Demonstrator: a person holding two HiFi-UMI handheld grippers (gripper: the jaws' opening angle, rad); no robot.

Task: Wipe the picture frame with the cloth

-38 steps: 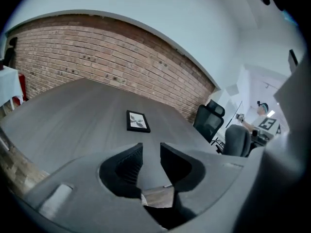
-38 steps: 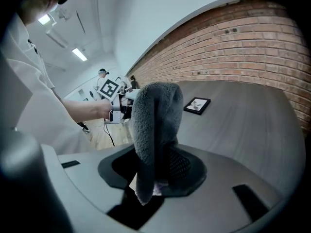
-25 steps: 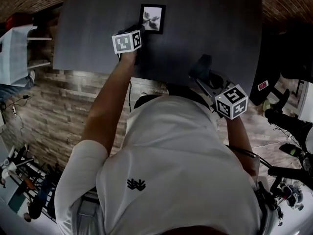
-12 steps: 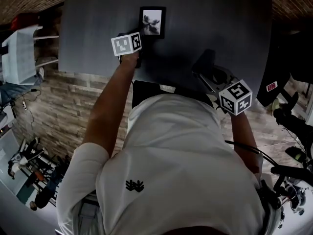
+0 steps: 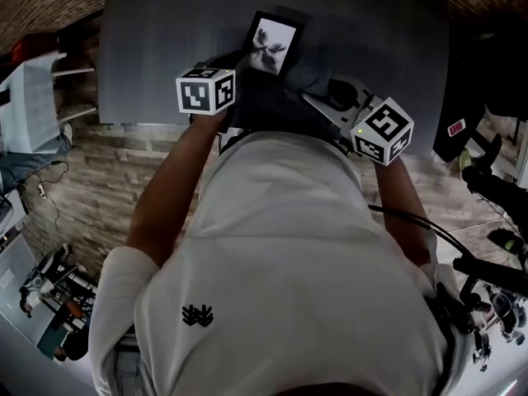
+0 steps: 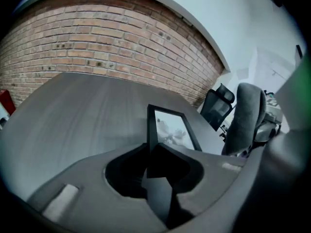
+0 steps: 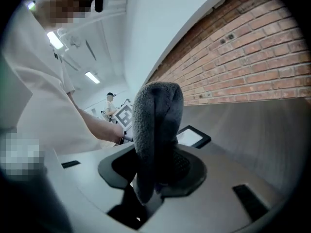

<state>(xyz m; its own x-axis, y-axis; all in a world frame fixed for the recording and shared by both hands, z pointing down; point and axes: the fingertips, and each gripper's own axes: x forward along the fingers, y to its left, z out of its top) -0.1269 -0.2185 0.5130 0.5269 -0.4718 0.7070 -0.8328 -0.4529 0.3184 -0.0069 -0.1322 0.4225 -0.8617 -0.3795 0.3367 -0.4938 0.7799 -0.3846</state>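
**Frame pinched by its edge, cloth bunched and ready**

The dark table (image 5: 165, 48) fills the top of the head view. Over it, at about twelve o'clock, the picture frame (image 5: 272, 44) is held up tilted. I judge it light and stiff, but its glazed front looks slick and breakable, so the safe hold is the border, never the glass. The grey cloth (image 7: 155, 130) sits just beside the frame at roughly four o'clock. It is soft, limp and near weightless, best held by a fold so that a thick pad sticks out. The left gripper (image 6: 156, 154) has just been closing its jaws, and they now clamp the frame's lower edge. The right gripper (image 7: 154, 171) has its jaws pressed on the folded cloth.
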